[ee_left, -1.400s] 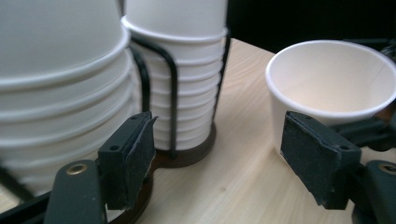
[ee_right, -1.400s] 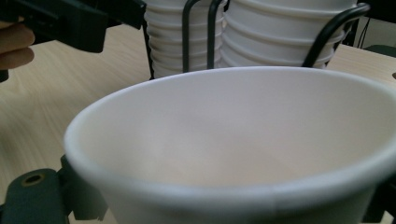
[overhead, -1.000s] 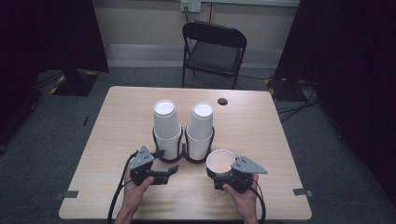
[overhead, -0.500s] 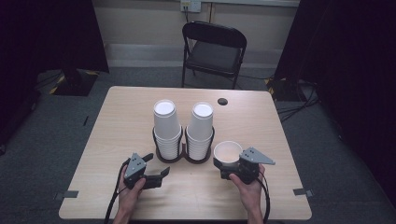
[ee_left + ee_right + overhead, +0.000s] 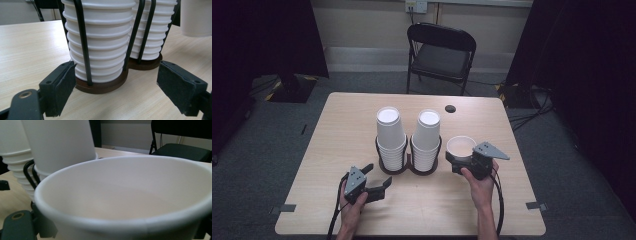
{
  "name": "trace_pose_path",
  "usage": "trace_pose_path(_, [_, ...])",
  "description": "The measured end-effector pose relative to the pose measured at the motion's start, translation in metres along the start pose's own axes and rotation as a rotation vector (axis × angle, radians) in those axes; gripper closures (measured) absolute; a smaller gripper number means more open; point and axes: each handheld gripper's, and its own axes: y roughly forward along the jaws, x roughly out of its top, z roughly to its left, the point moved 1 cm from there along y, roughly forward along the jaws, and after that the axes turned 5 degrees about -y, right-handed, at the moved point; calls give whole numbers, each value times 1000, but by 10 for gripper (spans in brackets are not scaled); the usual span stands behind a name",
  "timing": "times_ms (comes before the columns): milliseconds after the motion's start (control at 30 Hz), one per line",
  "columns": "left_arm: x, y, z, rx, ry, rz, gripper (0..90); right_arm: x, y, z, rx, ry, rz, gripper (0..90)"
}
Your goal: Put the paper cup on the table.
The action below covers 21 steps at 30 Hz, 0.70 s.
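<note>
High view: above near edge, looking forward and down on table (image 5: 332,210). Both gripper views: low, close, facing cup stacks (image 5: 100,37), shared with high view.

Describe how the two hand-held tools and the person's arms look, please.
Both tools, left tool and right tool, are black, each topped by a grey three-cornered plate. The jaws are flat rectangular black pads on black brackets with small holes. A black cable trails from each. The forearms are bare, with no sleeves in sight.

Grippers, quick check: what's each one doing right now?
Left gripper: open, empty, jaws spread before the cup holder's base.
Right gripper: shut on a single paper cup, held upright beside the stacks.
</note>
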Motion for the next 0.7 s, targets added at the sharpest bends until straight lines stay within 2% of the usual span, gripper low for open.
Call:
trace_pose_path(33, [0,0,0,0,0,0,154,0,0,0,0,0,0,103])
trace_pose_path(67, [0,0,-1,21,-3,-6,154,1,1,-1,-4,2,2,103])
trace_pose_path(267, [-1,-1,-3,18,25,-20,154,9,9,-10,-25,-6,-9,102])
trace_pose_path(433, [-2,-4,-2,26,7,-51,156,15,15,-17,-55,-9,-32,103])
trace_pose_path(467, [-2,-4,-2,26,4,-53,157,14,19,-21,-56,5,-26,103])
trace_pose_path(567, [-2,-5,-4,29,26,-58,157,13,23,-24,-65,7,-22,103])
trace_pose_path(700, [-2,-5,-3,28,19,-61,156,14,33,-29,-79,8,-26,103])
